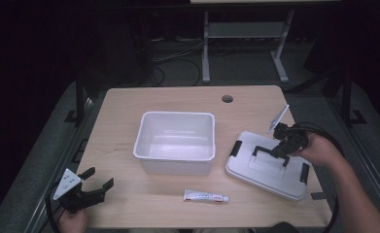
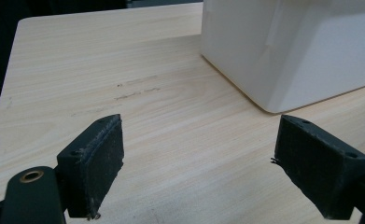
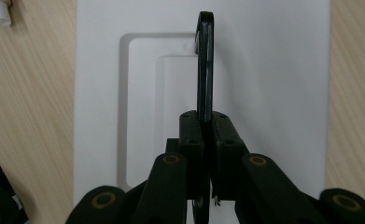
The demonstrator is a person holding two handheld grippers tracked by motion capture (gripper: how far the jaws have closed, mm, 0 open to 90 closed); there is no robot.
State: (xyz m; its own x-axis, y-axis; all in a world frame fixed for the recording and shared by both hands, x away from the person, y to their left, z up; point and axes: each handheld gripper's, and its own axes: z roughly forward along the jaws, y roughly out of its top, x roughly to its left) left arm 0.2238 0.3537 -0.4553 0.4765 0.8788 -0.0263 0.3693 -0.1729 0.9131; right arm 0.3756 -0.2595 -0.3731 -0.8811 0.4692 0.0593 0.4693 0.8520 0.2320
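Your left gripper (image 1: 94,183) sits at the near-left corner of the light wood-grain bench (image 1: 129,107), fingers (image 2: 94,161) spread wide w/ nothing between them, just bare wood; in the left gripper view the white plastic rectangular tub (image 2: 287,46) stands ahead and to the right, apart from the fingers. On the high view that tub (image 1: 175,141) is mid-bench, open side up, inside looks bare. Just in front of it, near the bench's front edge, lies a small white squeeze tube w/ white cap (image 1: 205,196), on its side, untouched. Your right gripper (image 1: 281,148) is over the flat white plastic lid (image 1: 267,167) at the right side of the bench, beside the tub and not on it. Right fingers (image 3: 192,135) are clenched on the lid's black carry handle (image 3: 205,70), which stands upright, edge-on, between the pads in the right gripper view. Lid's black side clips (image 1: 235,148) show at both ends. Whether the lid rests flat or is raised off the bench: can't tell.
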